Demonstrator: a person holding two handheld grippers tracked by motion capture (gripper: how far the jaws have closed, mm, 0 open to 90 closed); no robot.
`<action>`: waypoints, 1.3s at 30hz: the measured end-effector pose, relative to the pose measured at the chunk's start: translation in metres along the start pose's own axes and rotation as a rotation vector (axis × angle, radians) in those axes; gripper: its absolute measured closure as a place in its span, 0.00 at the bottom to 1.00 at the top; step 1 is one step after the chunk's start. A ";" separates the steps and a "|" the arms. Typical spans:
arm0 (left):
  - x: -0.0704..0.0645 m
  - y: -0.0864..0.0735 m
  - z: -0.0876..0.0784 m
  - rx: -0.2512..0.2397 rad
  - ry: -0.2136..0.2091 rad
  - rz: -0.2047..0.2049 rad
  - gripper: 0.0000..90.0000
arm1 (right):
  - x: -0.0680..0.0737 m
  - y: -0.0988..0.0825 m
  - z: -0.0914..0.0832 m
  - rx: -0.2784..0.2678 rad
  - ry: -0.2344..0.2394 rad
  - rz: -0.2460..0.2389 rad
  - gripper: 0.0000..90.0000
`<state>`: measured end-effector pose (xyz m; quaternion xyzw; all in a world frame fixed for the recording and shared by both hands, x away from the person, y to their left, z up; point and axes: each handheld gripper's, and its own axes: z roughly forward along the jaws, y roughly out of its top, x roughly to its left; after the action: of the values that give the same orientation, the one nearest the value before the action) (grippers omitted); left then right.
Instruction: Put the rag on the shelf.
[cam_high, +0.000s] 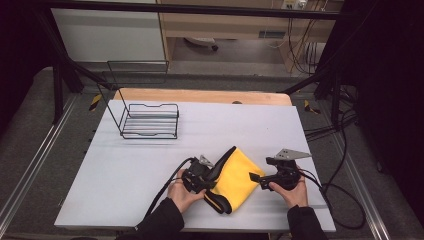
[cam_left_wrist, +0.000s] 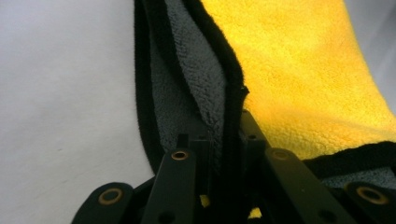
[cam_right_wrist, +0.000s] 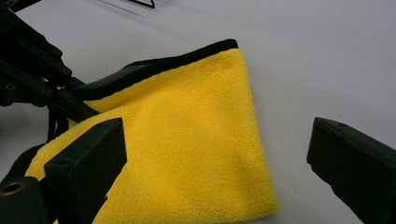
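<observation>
Pinching cloth (cam_left_wrist: 299, 79) edge between left fingers (cam_left_wrist: 187, 158).

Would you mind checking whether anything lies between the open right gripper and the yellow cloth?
Nothing visible does. The right gripper stands open right at the cloth, with bare table beside it. The left gripper already pinches the cloth's black-edged border.

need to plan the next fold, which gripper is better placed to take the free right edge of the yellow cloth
Right. The right gripper has its jaws open beside the yellow cloth's free edge. The left gripper is already clamped on the cloth's black-trimmed edge on the other side, so it is occupied.
</observation>
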<state>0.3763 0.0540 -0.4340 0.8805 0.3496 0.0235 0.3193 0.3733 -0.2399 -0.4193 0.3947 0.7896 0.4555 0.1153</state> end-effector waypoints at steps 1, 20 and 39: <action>0.000 -0.001 -0.002 -0.012 0.010 0.006 0.89 | 0.000 0.000 0.000 0.000 0.000 0.000 0.06; -0.001 -0.030 -0.030 -0.041 0.135 0.033 0.55 | 0.022 0.038 0.072 0.082 -0.048 -0.067 0.34; 0.084 -0.082 -0.117 -0.195 0.202 -0.025 0.16 | 0.012 0.046 0.119 0.224 0.064 -0.023 0.87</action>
<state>0.3598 0.2159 -0.4039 0.8339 0.3871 0.1421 0.3668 0.4539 -0.1439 -0.4467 0.3814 0.8433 0.3754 0.0503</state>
